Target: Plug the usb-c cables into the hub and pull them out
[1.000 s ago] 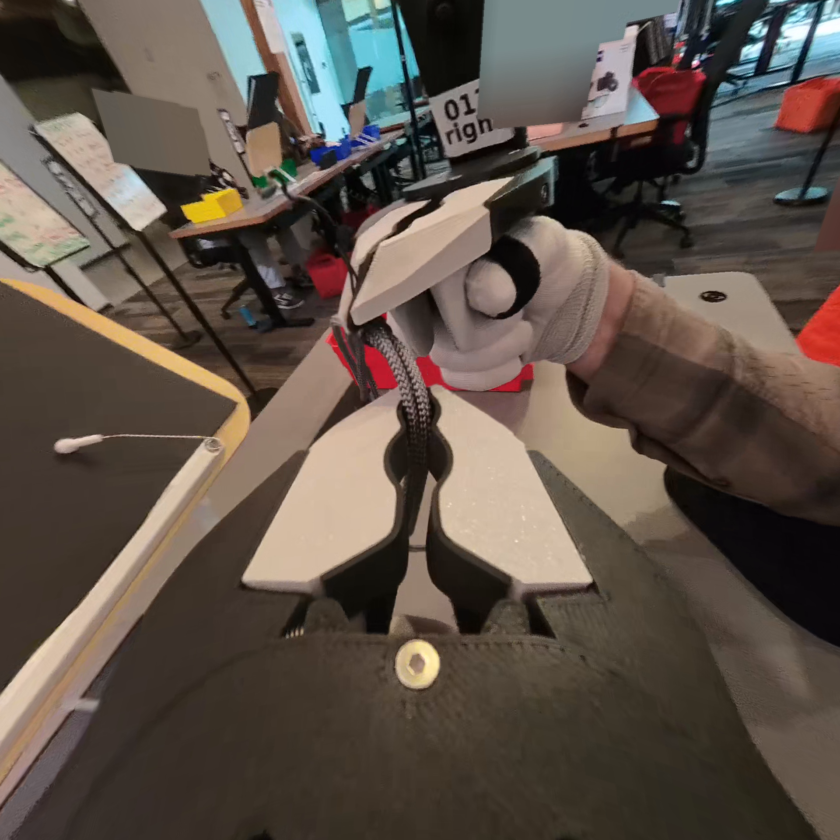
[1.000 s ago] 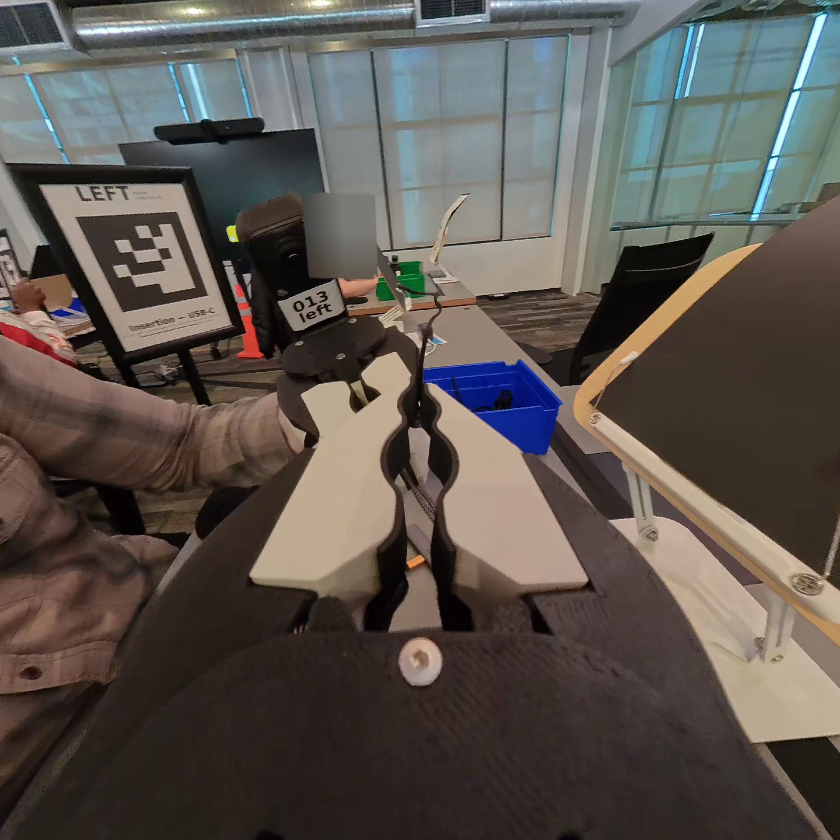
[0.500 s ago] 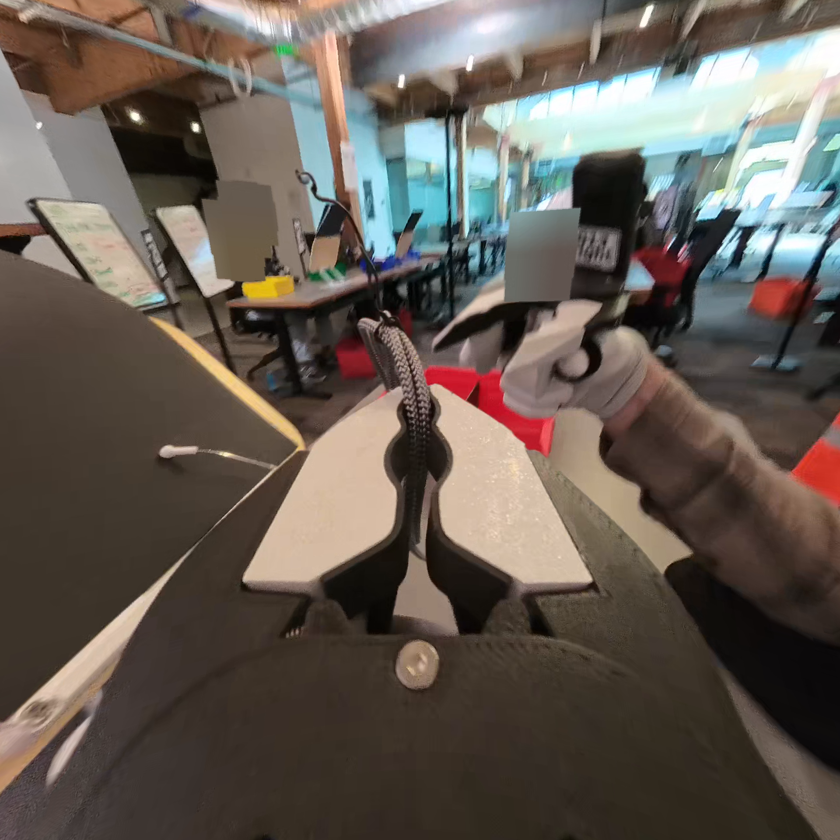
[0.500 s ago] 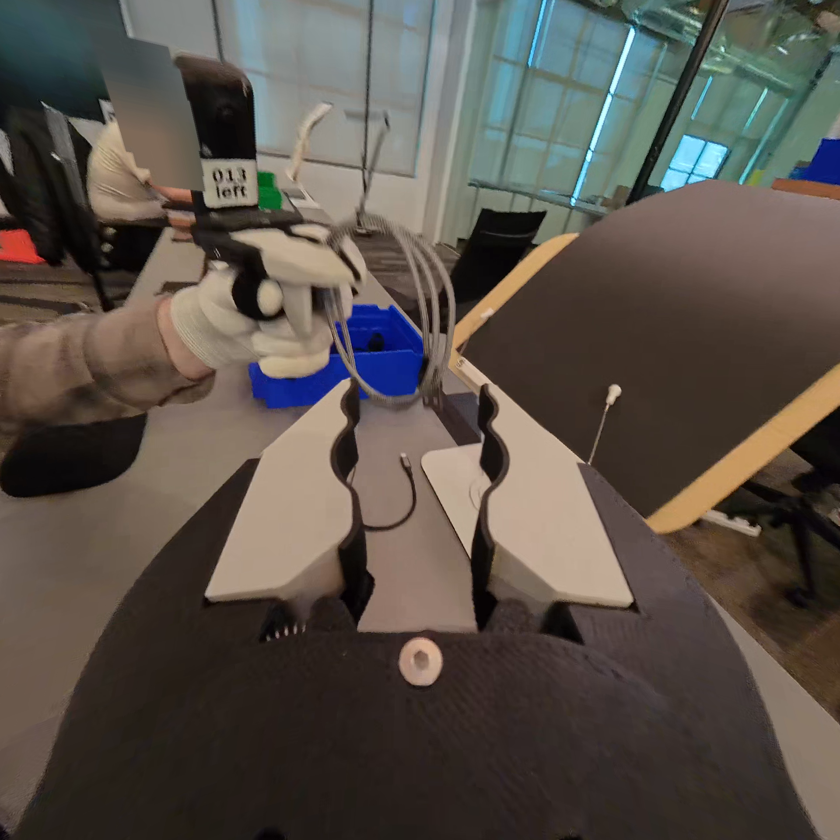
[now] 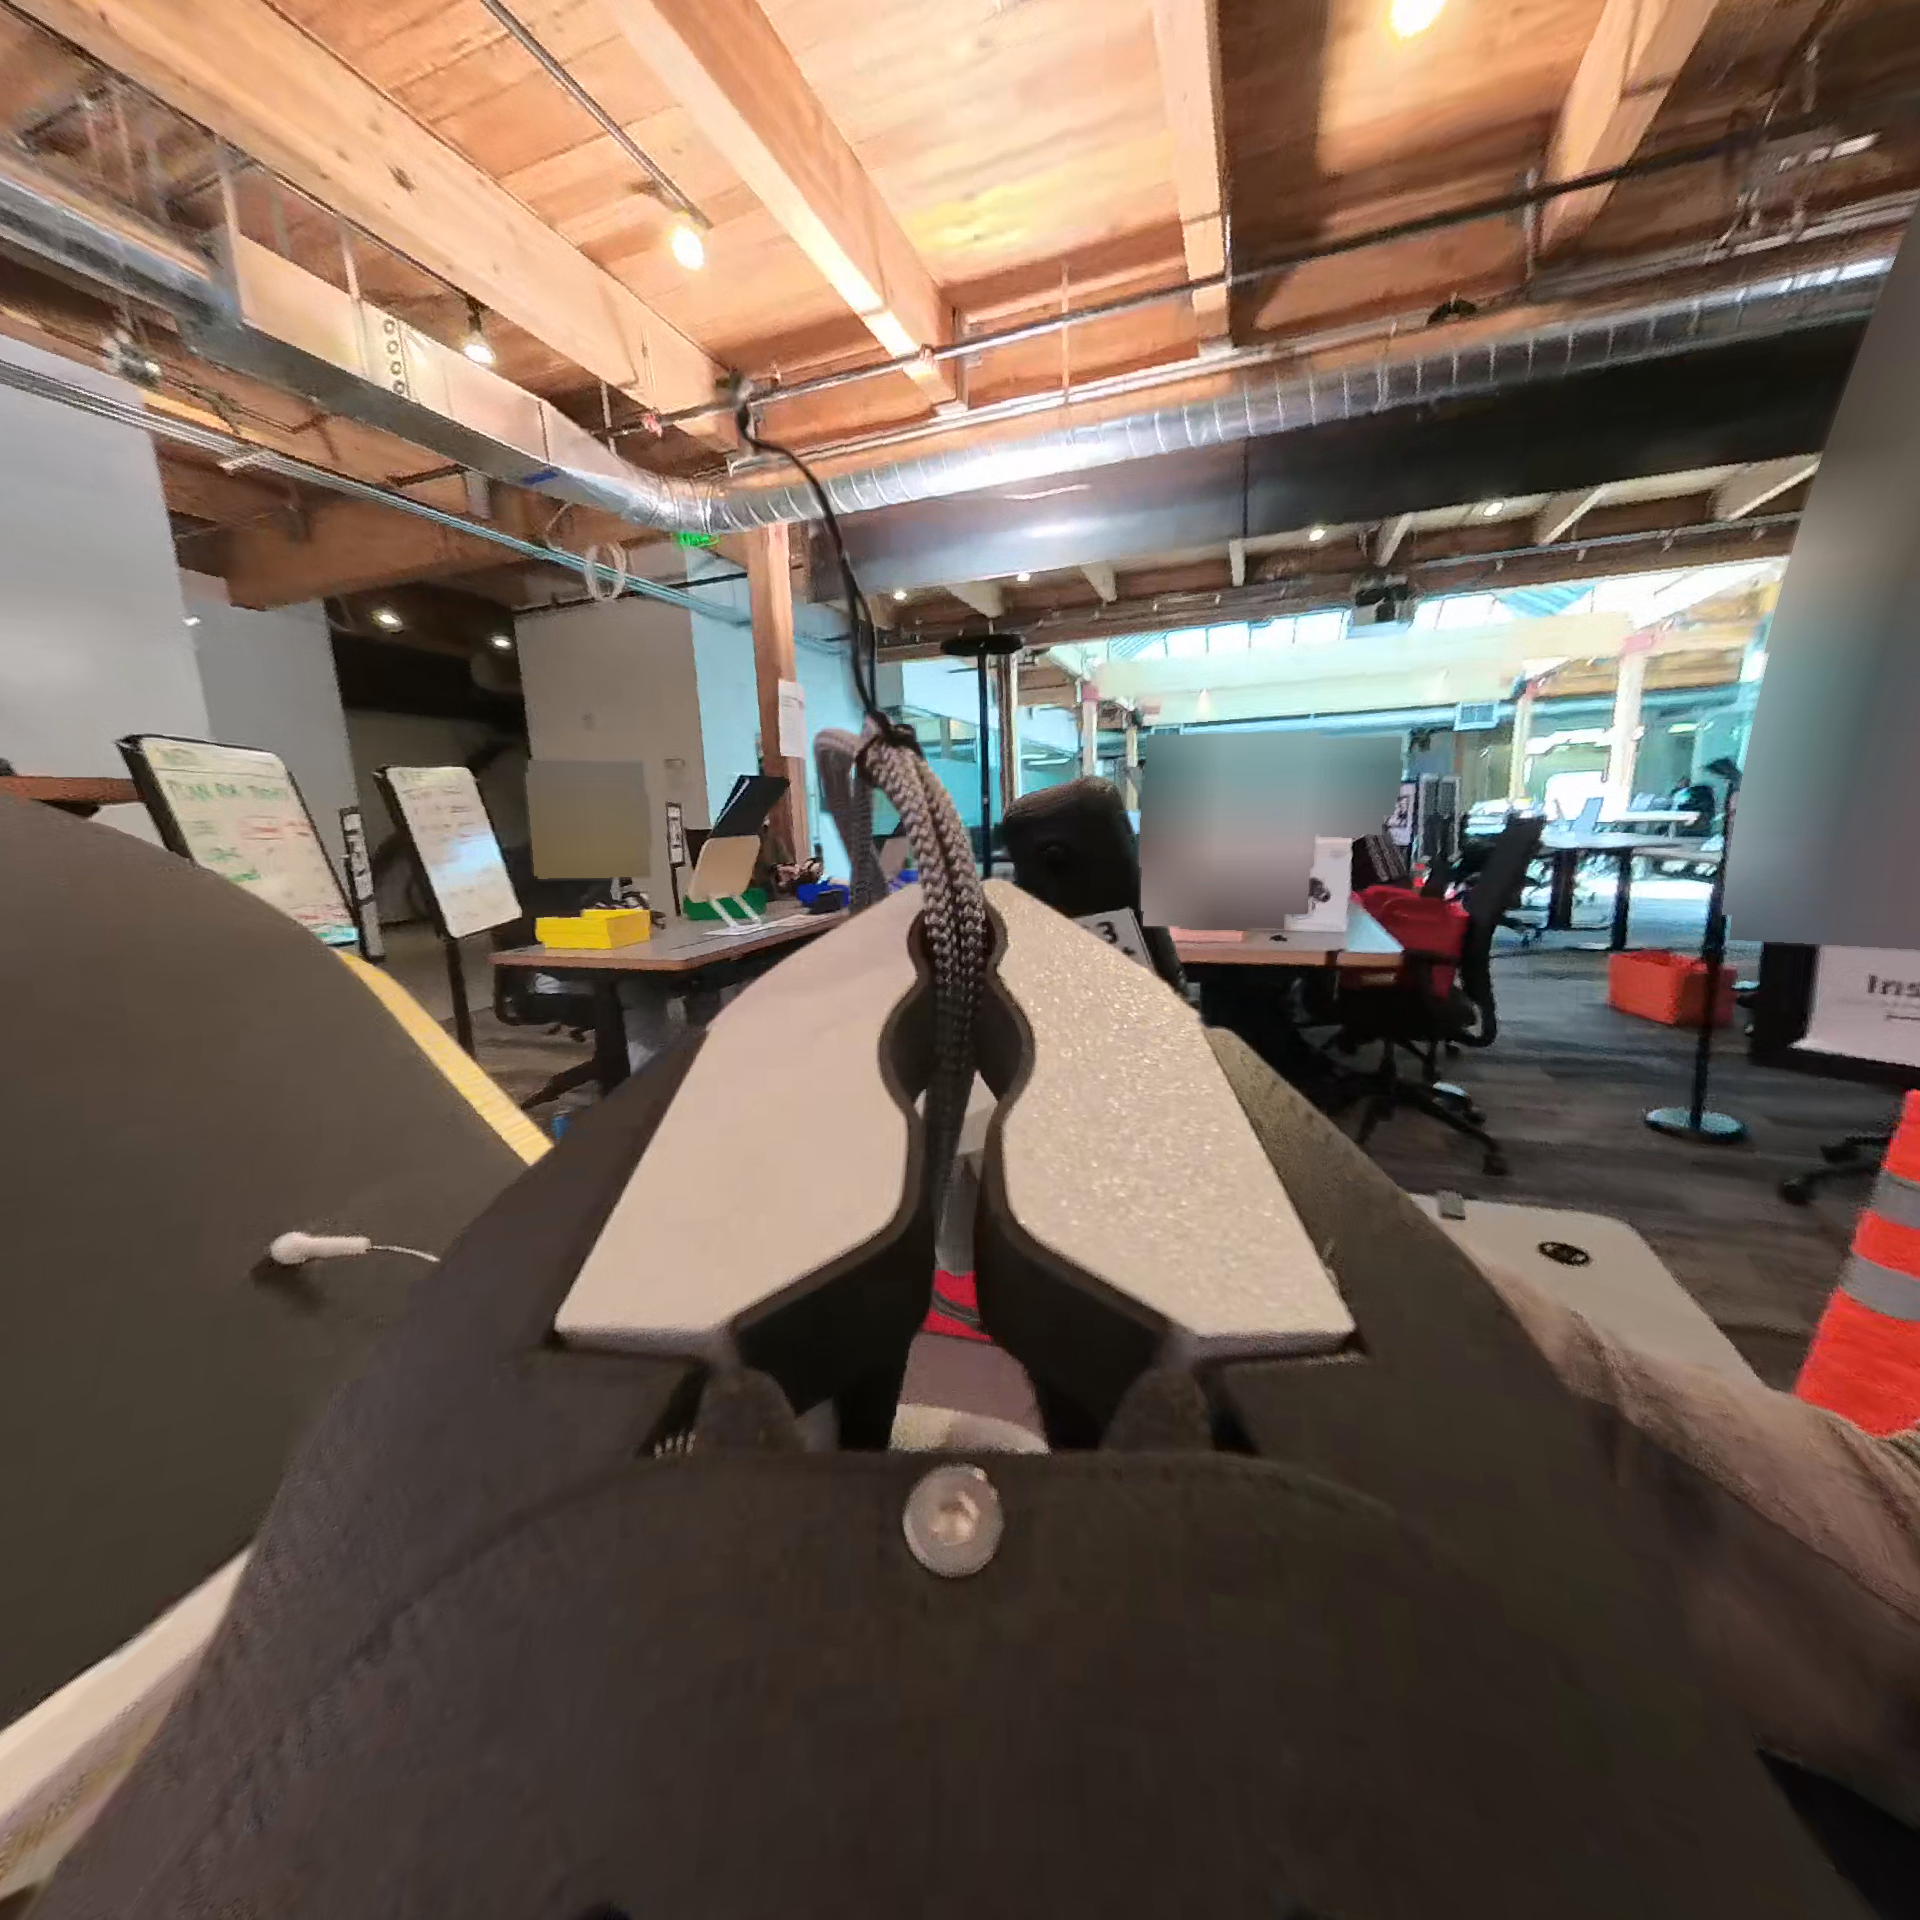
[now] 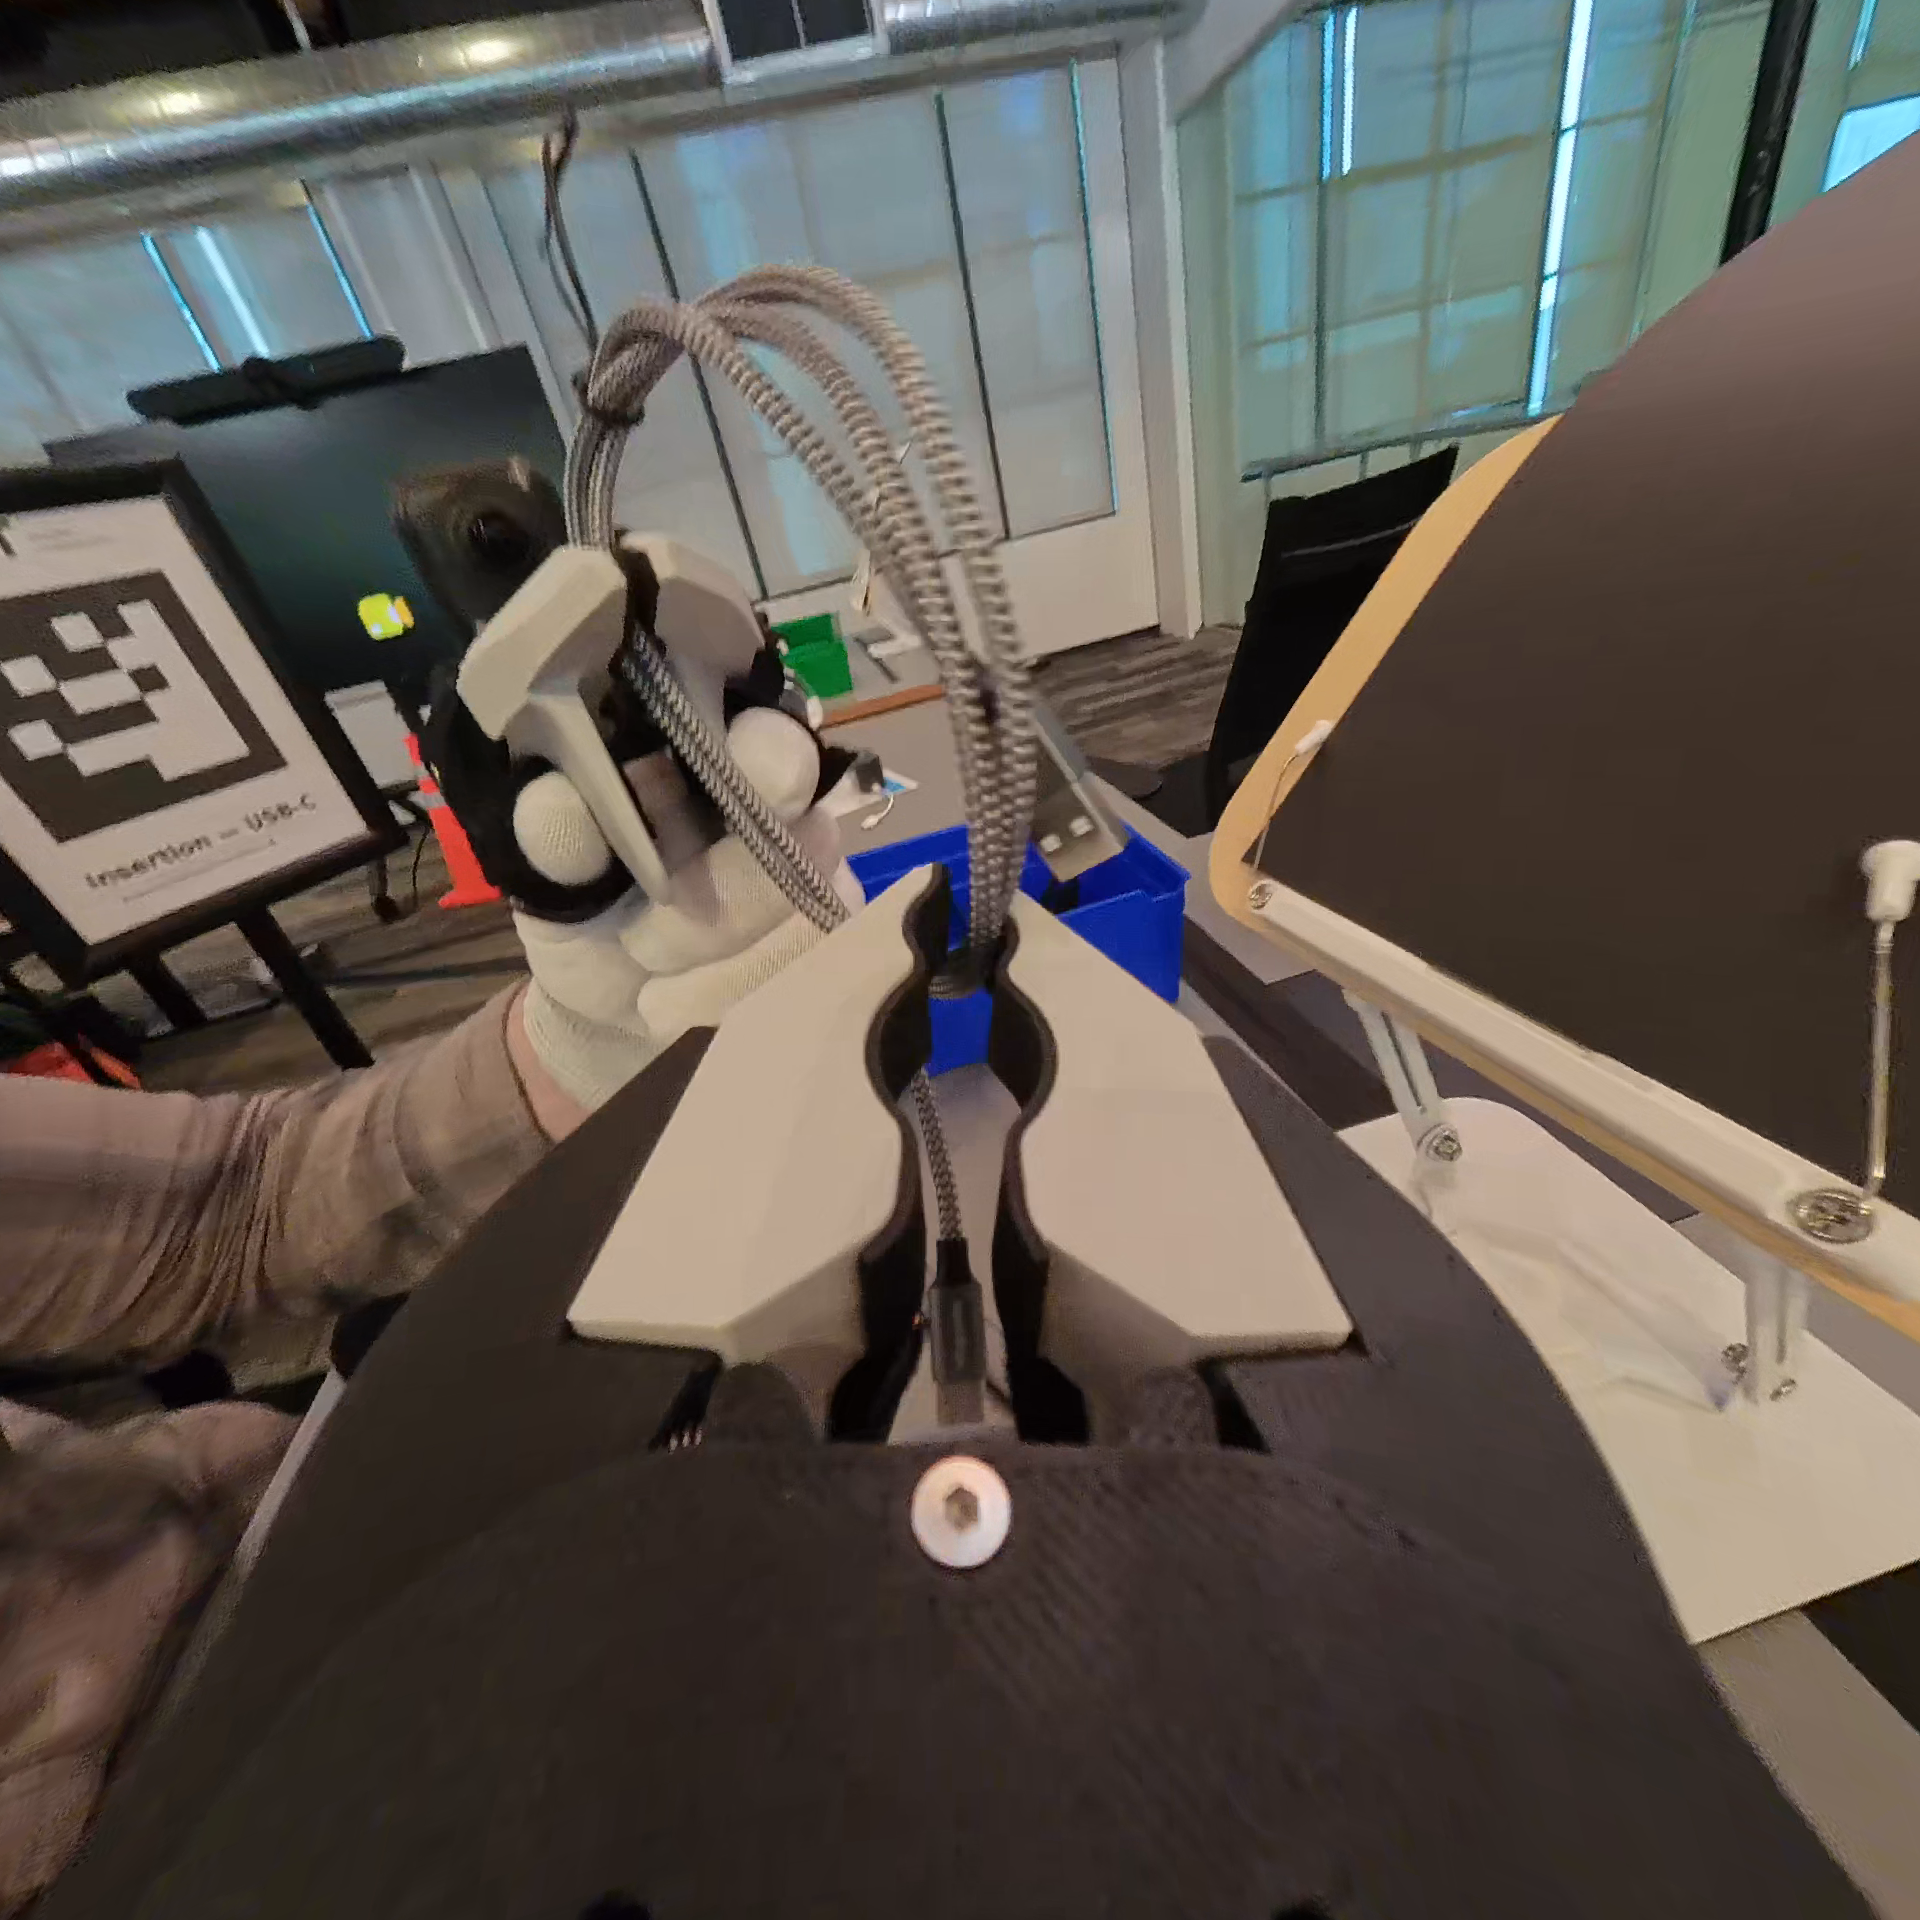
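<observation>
In the left wrist view, the left gripper is clamped on a braided cable that rises past its tips; the hub is not visible. The right wrist view shows more: left of the blue bin, that gloved hand holds the cable bundle arching over. The right gripper pinches the cable above the bin, its plug hanging between the fingers, and a flat plug dangles just right.

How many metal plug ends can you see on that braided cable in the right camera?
2. A flat wide plug hangs in front of the blue bin; a slim dark plug lies between the right tongs. Other ends may be hidden in the bundled cable.
</observation>
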The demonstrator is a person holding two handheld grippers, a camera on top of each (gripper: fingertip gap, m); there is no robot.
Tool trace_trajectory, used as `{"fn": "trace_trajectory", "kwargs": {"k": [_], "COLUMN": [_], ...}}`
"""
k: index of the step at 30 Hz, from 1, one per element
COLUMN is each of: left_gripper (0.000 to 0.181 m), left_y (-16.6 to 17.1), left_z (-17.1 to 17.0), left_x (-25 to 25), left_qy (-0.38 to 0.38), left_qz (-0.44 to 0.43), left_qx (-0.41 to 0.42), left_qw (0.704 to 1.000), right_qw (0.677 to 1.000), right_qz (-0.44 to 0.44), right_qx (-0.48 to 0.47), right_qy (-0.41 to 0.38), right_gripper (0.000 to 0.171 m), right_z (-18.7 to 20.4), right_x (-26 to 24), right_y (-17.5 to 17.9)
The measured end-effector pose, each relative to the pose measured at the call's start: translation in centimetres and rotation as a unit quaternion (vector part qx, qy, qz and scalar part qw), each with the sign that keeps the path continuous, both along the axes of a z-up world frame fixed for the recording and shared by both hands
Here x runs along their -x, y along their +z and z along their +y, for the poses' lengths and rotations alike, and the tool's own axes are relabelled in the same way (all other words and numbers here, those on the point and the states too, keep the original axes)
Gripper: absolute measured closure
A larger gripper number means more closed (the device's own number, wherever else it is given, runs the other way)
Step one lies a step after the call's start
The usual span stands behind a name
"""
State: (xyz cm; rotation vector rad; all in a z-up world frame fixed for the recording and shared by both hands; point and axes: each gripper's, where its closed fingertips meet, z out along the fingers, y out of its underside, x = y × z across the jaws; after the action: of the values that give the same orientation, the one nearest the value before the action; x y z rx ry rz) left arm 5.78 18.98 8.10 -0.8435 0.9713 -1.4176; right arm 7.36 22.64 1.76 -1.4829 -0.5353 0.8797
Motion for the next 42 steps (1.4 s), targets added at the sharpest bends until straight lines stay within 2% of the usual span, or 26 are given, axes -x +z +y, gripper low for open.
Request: {"fn": "trace_trajectory", "kwargs": {"k": [7,13,18,19,20,22,23,24,25,26,28,31,34,36,38,40,42], "left_gripper": [0.178,0.161,0.156,0.169,0.175,0.178,0.178,0.178,0.178,0.178,0.178,0.178,0.178,0.179,0.179,0.178,0.178], "left_y": [-2.3,-3.8,-6.3,-7.1,-7.5,-7.9,-7.9,-7.9,-7.6,-7.0,-5.5,-3.5,-2.3,-1.7,-1.5,-1.5,-1.7], "left_z": [1.2,1.9,2.5,2.3,2.2,1.7,2.1,2.6,3.0,4.0,5.8,7.5,8.7,8.9,9.1,9.4,9.7], "left_x": [-1.0,-1.0,-1.1,-1.4,-1.4,-1.4,-1.3,-1.1,-0.8,-0.3,1.1,3.0,4.5,5.2,5.6,6.0,6.4], "left_qy": [0.009,0.023,0.024,0.022,0.021,0.005,0.023,0.036,0.036,0.049,0.054,0.047,0.061,0.054,0.049,0.043,0.042], "left_qz": [0.015,0.042,0.092,0.112,0.116,0.116,0.110,0.104,0.095,0.075,0.025,-0.038,-0.082,-0.103,-0.117,-0.130,-0.139], "left_qx": [0.032,0.046,0.076,0.076,0.081,0.095,0.098,0.107,0.125,0.150,0.202,0.246,0.264,0.271,0.277,0.289,0.295], "left_qw": [0.999,0.998,0.993,0.991,0.990,0.989,0.989,0.988,0.987,0.985,0.978,0.967,0.959,0.955,0.953,0.947,0.944], "right_qw": [0.998,0.997,0.996,0.996,0.996,0.996,0.994,0.993,0.993,0.992,0.988,0.981,0.983,0.981,0.984,0.989,0.992], "right_qz": [-0.007,-0.035,-0.058,-0.063,-0.064,-0.079,-0.090,-0.094,-0.090,-0.093,-0.113,-0.165,-0.168,-0.181,-0.169,-0.139,-0.117], "right_qx": [-0.018,-0.017,-0.011,-0.009,-0.006,0.001,0.006,0.009,0.005,-0.007,-0.033,-0.056,-0.063,-0.050,-0.049,-0.046,-0.047], "right_qy": [-0.057,-0.066,-0.063,-0.057,-0.054,-0.051,-0.056,-0.065,-0.079,-0.086,-0.099,-0.087,-0.043,-0.043,-0.038,-0.025,-0.019], "right_gripper": [0.171,0.171,0.171,0.171,0.171,0.171,0.171,0.159,0.129,0.115,0.110,0.113,0.121,0.120,0.125,0.141,0.147], "right_z": [-0.1,-0.7,-1.0,-1.2,-1.3,-1.2,-0.9,-0.5,-0.1,0.0,0.1,0.5,0.7,1.6,2.1,2.4,2.6], "right_x": [-3.4,-4.2,-4.2,-4.0,-3.8,-3.4,-3.3,-3.5,-3.8,-4.1,-4.6,-4.1,-2.0,-1.3,-0.5,0.1,0.4], "right_y": [0.9,0.7,0.2,0.2,0.2,-0.4,-1.0,-1.3,-1.3,-1.2,-1.3,-3.3,-4.7,-5.9,-6.3,-6.2,-6.4]}}
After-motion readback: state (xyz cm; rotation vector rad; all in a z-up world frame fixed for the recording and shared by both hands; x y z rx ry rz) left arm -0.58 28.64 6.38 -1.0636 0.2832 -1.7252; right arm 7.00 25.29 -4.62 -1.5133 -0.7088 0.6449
